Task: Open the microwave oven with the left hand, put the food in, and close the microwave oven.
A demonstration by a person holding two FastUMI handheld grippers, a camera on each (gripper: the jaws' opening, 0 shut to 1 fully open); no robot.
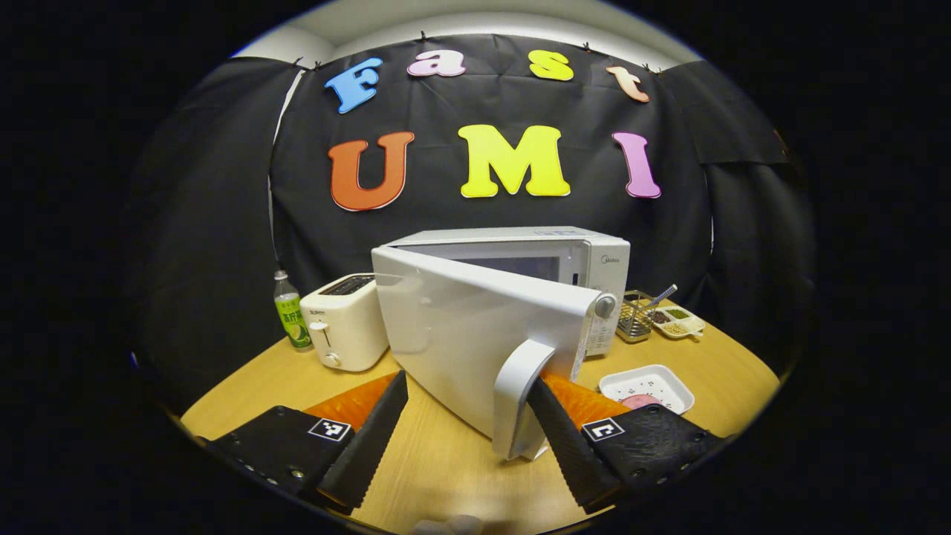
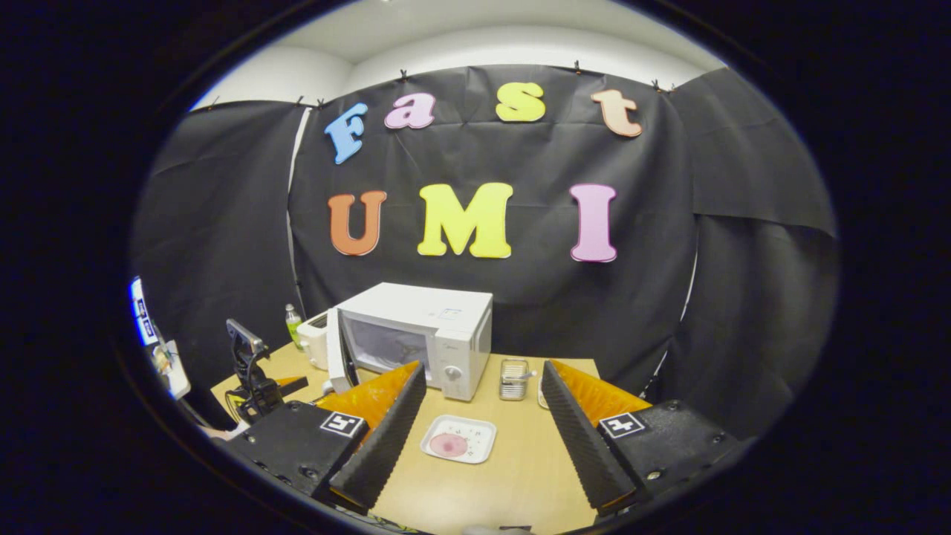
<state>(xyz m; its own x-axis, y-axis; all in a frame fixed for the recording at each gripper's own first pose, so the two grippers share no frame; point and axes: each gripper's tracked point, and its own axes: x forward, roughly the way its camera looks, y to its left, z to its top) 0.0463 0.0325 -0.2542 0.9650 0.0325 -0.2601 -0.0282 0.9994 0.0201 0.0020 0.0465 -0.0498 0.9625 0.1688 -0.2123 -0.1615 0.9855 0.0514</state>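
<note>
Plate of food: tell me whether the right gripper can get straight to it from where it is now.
Probably yes. The right gripper is open, and the plate of food lies on bare table just ahead between its fingers. The microwave door swings out farther back and left, clear of that path.

left tool (image 1: 466, 438) fingers spread wide, right tool (image 2: 483, 438) fingers spread wide, both level

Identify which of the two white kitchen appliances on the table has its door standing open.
The white microwave oven, its door swung outward near the left gripper. The smaller white toaster beside it has top slots, no door.
</note>
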